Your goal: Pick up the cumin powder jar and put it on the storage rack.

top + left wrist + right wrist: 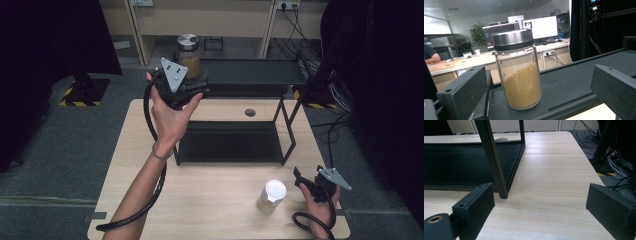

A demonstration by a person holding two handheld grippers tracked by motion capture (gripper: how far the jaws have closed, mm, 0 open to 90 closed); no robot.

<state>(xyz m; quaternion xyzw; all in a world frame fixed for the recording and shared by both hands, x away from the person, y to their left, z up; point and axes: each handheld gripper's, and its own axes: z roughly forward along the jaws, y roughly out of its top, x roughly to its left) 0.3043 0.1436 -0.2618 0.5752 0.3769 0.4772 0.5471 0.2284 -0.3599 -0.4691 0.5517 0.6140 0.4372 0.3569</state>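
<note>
No readable text, label, brand or number anywhere. Jar (517, 70) on shelf (579, 82) bears no label. White-lidded bottle (271, 197) on tabletop (210, 200): markings too small to read. Monitor (541, 27) content blurred.

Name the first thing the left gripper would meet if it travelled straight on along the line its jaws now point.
Most likely the glass jar on the rack's top shelf: it stands upright ahead of the open left gripper, roughly between the jaws.

I see a light wooden table (215, 200), a black two-tier metal rack (235, 140) on its far half, a glass jar (189, 56) on the rack's top shelf, a white-lidded container (271, 197) near the table's front edge.
</note>
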